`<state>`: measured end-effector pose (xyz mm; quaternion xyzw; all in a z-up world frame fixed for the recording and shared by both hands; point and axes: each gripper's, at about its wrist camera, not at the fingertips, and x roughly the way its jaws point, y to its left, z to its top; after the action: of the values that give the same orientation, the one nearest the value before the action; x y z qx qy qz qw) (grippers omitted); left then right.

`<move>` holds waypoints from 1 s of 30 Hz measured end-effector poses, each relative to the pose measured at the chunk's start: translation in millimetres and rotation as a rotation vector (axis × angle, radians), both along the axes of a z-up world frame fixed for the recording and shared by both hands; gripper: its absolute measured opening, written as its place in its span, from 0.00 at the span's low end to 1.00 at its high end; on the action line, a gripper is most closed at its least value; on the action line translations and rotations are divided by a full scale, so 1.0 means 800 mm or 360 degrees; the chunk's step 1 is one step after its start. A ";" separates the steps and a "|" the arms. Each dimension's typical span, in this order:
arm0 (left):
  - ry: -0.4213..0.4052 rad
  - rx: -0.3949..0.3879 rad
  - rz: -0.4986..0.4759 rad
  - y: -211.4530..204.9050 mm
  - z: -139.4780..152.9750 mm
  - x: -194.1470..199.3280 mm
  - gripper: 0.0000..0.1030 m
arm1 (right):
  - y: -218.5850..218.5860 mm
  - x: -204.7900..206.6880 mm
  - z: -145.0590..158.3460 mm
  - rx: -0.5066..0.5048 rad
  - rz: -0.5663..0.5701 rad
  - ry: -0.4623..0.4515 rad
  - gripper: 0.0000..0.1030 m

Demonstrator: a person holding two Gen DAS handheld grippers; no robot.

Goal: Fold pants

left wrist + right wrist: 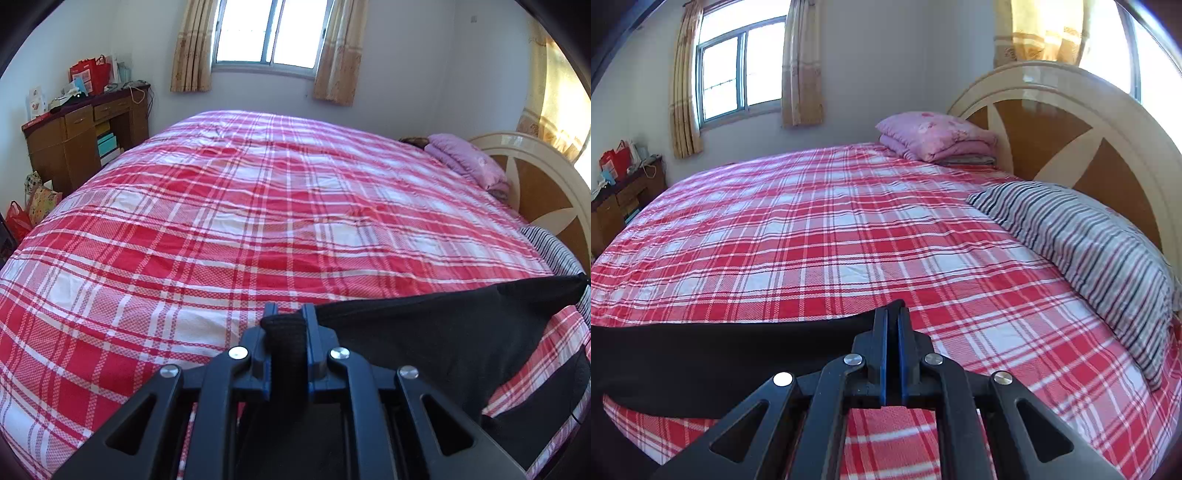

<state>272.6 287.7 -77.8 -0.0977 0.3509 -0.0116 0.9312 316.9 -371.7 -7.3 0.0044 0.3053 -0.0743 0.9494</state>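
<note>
The black pants (pixel 436 332) hang stretched above the red plaid bed (pixel 258 206). My left gripper (pixel 287 314) is shut on a thick ribbed end of the pants, which bulges between its blue pads. From there the fabric runs right to a far corner. In the right wrist view, my right gripper (pixel 893 314) is shut on a thin edge of the pants (pixel 701 354), pinched at the tips. The cloth spreads away to the left, lifted off the bed (pixel 812 240).
A striped pillow (pixel 1089 258) lies at the right by the round headboard (pixel 1071 122). Folded pink bedding (pixel 934 136) sits at the far head corner. A wooden desk (pixel 85 140) with bags stands left of the bed, below a curtained window (pixel 269 33).
</note>
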 end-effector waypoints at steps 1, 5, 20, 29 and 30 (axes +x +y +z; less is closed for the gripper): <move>-0.0022 -0.0006 -0.0007 0.001 0.004 -0.007 0.13 | -0.003 -0.011 0.003 0.0010 -0.0012 -0.0018 0.04; -0.0099 -0.0044 -0.0025 0.003 0.014 -0.032 0.13 | -0.017 -0.052 0.007 0.0056 -0.0058 -0.0061 0.04; -0.0232 -0.0169 -0.0122 0.006 -0.004 -0.141 0.13 | -0.070 -0.186 -0.040 0.0247 -0.0215 -0.0013 0.04; -0.0166 -0.0132 -0.0166 0.006 -0.045 -0.196 0.16 | -0.086 -0.231 -0.085 0.0306 -0.0254 0.0111 0.04; -0.0157 -0.0116 -0.0166 0.006 -0.048 -0.199 0.17 | -0.086 -0.236 -0.089 0.0301 -0.0250 0.0124 0.04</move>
<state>113.5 292.3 -116.6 -0.1123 0.3085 -0.0777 0.9414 128.3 -440.9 -78.2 0.1148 0.3464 -0.1194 0.9234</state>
